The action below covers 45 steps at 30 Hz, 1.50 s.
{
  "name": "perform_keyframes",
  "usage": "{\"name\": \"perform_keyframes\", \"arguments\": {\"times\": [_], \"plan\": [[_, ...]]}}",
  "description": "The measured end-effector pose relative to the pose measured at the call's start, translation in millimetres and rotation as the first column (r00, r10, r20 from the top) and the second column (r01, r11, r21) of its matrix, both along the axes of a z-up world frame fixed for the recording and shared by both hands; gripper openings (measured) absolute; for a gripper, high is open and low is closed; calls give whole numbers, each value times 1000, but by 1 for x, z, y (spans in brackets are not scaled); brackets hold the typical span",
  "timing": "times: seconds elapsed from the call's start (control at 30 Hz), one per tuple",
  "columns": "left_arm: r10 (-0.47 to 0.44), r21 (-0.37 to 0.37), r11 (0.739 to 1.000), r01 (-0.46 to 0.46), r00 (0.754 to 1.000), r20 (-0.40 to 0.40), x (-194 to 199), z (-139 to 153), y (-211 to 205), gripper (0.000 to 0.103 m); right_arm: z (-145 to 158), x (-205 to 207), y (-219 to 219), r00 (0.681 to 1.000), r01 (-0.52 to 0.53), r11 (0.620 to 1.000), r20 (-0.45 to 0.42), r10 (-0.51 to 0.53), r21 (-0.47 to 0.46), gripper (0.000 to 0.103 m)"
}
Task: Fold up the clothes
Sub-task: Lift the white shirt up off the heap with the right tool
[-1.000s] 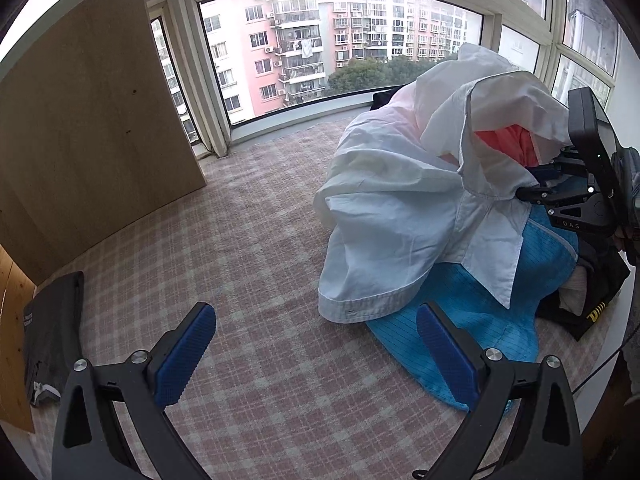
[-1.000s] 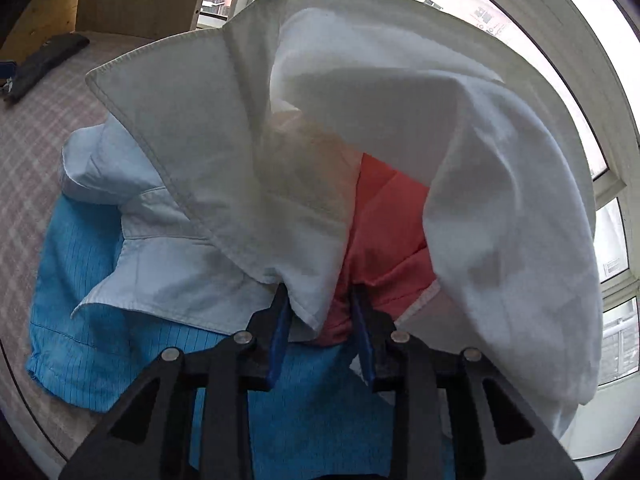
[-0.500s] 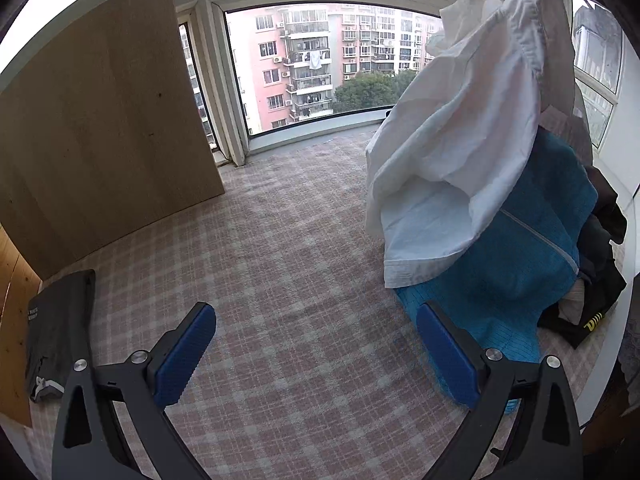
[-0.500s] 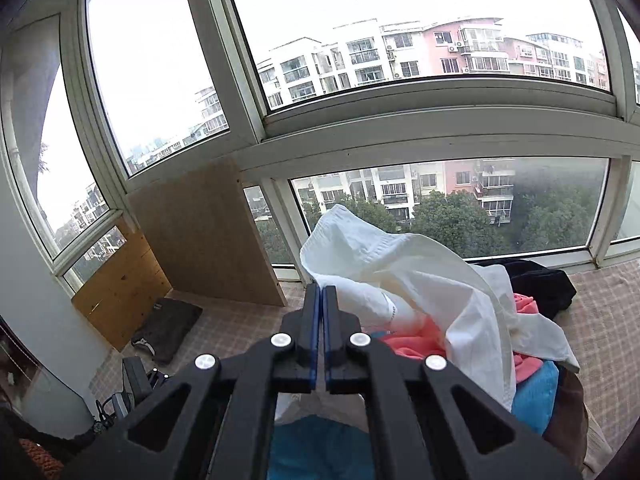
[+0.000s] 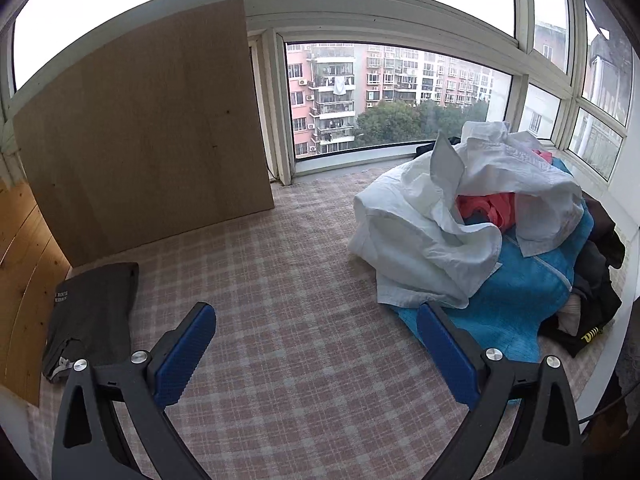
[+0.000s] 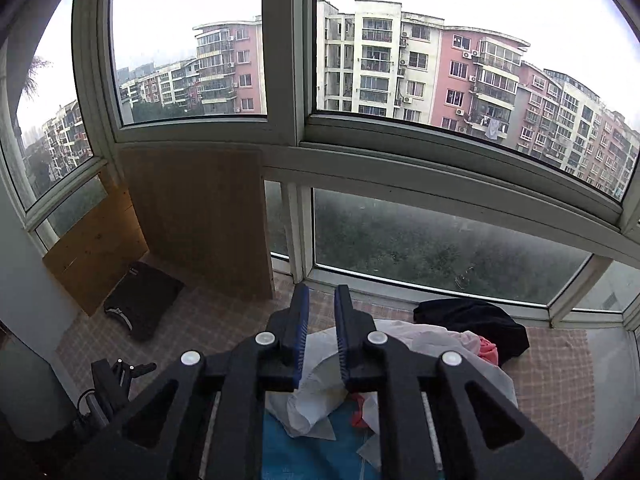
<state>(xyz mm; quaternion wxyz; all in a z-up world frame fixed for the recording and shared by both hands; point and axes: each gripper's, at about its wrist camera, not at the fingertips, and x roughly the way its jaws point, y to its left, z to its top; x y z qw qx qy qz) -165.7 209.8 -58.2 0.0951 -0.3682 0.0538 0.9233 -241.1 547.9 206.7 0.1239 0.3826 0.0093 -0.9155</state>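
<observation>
Right gripper [image 6: 321,322] sits high at lower centre of its view, jaws a narrow gap apart and just been opening, with nothing between them. Below it, at the bottom of that frame, the white shirt [image 6: 320,384] lies crumpled on the clothes pile [image 6: 472,332]. In the left wrist view, the left gripper [image 5: 316,354] is spread wide at the bottom of the frame, empty, over the pink checked mat [image 5: 280,260]. The white shirt [image 5: 424,224] is heaped at centre right, draped over a blue garment [image 5: 520,296], with a coral-red piece [image 5: 486,206] peeking out. Dark clothes [image 5: 596,280] crowd the right edge. At lower left, a folded dark grey garment [image 5: 92,312] lies flat beside the wooden board [image 5: 144,140].
</observation>
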Motion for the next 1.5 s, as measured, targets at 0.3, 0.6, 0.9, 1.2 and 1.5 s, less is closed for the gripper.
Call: {"name": "perform_keyframes", "arguments": {"times": [0.3,0.6,0.9,1.2,1.5], "plan": [[37,-20,999,-35,995,88,12,-37,-26,101,-268,22,-13,947,82,996,313,-67,-36,54],[0,-50,999,5,996,90,8,-43,-22,101,-325,-8,-52,929,106,979,334,-160,172,54],[9,-72,997,-4,997,74,-1,-37,-27,101,-295,-27,-22,944,122,991,300,-135,62,3],[63,-76,995,-62,998,16,-15,-7,-39,101,-32,-15,-14,995,60,998,-85,-60,-11,2],[158,-49,985,-164,983,-98,5,45,-70,101,161,29,-125,913,-167,984,-368,177,58,2]]}}
